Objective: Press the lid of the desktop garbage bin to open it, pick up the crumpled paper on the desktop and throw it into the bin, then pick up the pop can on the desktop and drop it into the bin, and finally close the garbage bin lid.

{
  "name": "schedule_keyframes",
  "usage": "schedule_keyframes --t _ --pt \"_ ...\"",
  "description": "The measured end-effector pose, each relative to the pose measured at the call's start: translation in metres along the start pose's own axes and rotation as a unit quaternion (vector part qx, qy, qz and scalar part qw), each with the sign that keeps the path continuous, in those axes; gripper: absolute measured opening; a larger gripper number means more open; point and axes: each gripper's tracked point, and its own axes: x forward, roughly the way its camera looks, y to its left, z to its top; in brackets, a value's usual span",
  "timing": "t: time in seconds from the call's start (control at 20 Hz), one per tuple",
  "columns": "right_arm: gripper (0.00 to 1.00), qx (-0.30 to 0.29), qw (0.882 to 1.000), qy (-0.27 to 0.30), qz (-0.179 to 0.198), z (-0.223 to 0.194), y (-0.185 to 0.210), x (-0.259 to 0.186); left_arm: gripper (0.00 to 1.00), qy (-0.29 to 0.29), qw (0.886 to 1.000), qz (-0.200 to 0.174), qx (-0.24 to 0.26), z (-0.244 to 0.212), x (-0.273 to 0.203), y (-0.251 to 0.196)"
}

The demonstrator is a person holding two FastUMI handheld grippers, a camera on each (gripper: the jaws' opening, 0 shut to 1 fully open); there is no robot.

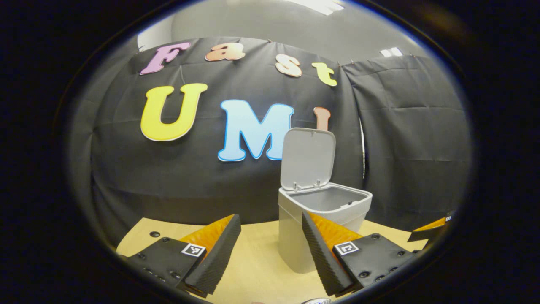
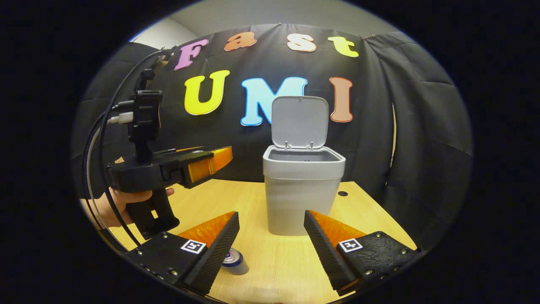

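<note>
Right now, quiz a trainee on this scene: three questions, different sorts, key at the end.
1. True or false: the bin lid stands open.
2. Multiple choice: in the right gripper view, the can lies (A) inside the bin, (B) on the desk near the right hand-held gripper, (C) between the fingers of the left hand-held gripper.
3. Fill in: both hand-held grippers have their jaws ____.

Key: 1 true; 2 B; 3 open.
</note>
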Motion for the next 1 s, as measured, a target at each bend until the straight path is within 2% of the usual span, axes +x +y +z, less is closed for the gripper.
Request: schedule_keyframes --t 0.35,1.0 --pt "0.99 -0.012 0.997 0.035 0.064 -0.018 0.033 0.015 0.95 0.013 0.999 0.040 -0.006 -0.012 -0.034 0.026" --pt "0.99 -0.035 0.988 0.086 0.120 -0.050 0.063 0.026 0.95 0.032 0.993 0.115 -0.027 -0.022 -0.119 0.062"
